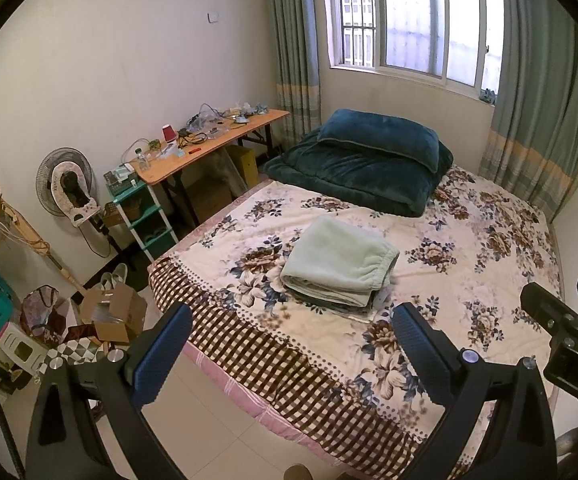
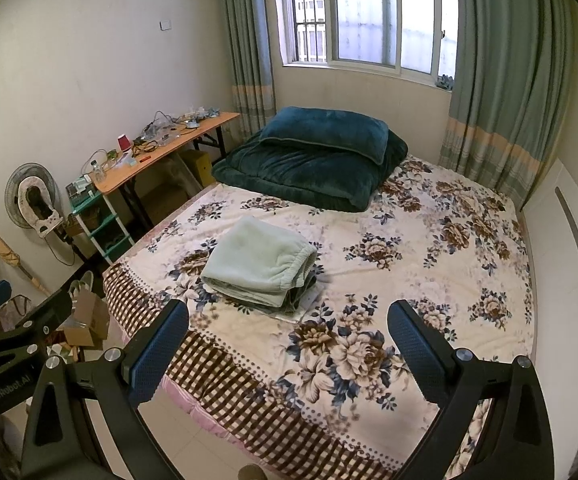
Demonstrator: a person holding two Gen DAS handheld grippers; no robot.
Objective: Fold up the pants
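Pale green fleece pants [image 1: 339, 262] lie folded into a neat square on top of a small stack of other folded clothes, on the floral bedspread [image 1: 469, 272] near the foot of the bed. They also show in the right wrist view [image 2: 261, 260]. My left gripper [image 1: 289, 344] is open and empty, held back over the foot edge of the bed, short of the pants. My right gripper [image 2: 289, 344] is open and empty too, at a similar distance and a little to the right. Nothing is held.
A folded dark teal quilt with a pillow [image 1: 365, 160] lies at the head of the bed under the window. A cluttered wooden desk [image 1: 209, 144], a green shelf, a fan [image 1: 67, 184] and cardboard boxes [image 1: 113, 312] stand on the left. The right gripper shows at the right edge [image 1: 569, 328].
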